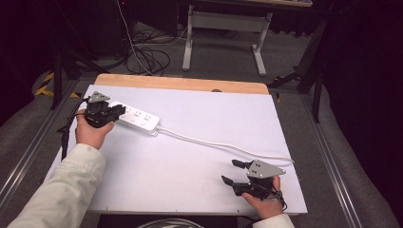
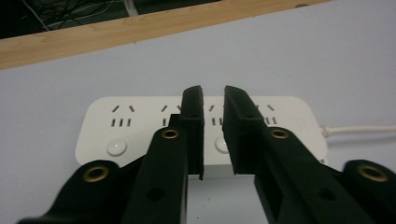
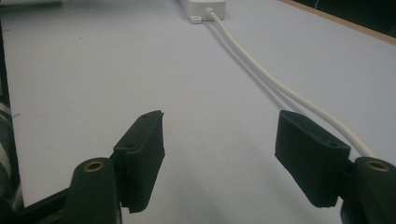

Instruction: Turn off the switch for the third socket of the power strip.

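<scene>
A white power strip [image 1: 138, 118] lies at the far left of the white table top [image 1: 190, 185], and its white cable [image 1: 214, 142] runs right toward the table's right edge. My left gripper [image 1: 115, 112] hovers over the strip's left end. In the left gripper view its jaws [image 2: 213, 93] stand almost together with a thin slit and nothing between them, over the power strip [image 2: 135, 126] with its sockets and round buttons. My right gripper [image 1: 230, 171] rests open near the front right, with nothing held. In the right gripper view [image 3: 222, 126] the cable [image 3: 261, 70] passes by the right jaw toward the strip [image 3: 203, 7].
A wooden strip [image 1: 180, 83] borders the table's far edge. Beyond it on the floor are tangled cables [image 1: 147, 57] and the white legs of a desk [image 1: 259, 52]. Metal rails run along both sides of the table.
</scene>
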The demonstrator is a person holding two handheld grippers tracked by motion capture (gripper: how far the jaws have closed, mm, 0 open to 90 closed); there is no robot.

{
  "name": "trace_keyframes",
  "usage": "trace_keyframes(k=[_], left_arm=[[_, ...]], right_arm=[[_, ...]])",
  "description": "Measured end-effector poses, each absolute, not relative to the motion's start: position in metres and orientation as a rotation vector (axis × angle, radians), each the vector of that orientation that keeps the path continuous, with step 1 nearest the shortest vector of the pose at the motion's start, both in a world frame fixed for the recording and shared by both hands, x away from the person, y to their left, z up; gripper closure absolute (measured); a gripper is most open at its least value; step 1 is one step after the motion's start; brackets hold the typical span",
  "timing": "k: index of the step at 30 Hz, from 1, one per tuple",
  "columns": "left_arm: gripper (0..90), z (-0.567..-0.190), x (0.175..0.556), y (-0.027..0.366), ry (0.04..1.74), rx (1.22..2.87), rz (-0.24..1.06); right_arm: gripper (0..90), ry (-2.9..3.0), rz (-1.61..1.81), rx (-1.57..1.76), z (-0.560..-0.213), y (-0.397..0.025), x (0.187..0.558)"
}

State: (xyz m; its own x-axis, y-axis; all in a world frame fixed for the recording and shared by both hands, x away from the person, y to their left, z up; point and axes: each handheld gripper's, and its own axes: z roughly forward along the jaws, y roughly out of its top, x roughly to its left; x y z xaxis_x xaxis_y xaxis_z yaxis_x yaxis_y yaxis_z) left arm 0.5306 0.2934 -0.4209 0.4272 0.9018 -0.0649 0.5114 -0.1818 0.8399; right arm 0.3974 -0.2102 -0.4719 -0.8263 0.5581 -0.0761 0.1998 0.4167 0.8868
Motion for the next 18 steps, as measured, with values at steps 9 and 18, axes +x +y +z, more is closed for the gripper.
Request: trace_keyframes(k=[9,18], left_arm=[[46.5,-0.397,0.505,0.291,1.115,1.784,0.522],[35.2,-0.376,0.472,0.29,1.032,1.787,0.476]], right_arm=[[33.4,2.306,1.376,0.652,-0.471,-0.211,0.396],[33.4,2.309,1.373,0.657,-0.471,-0.21,0.396]])
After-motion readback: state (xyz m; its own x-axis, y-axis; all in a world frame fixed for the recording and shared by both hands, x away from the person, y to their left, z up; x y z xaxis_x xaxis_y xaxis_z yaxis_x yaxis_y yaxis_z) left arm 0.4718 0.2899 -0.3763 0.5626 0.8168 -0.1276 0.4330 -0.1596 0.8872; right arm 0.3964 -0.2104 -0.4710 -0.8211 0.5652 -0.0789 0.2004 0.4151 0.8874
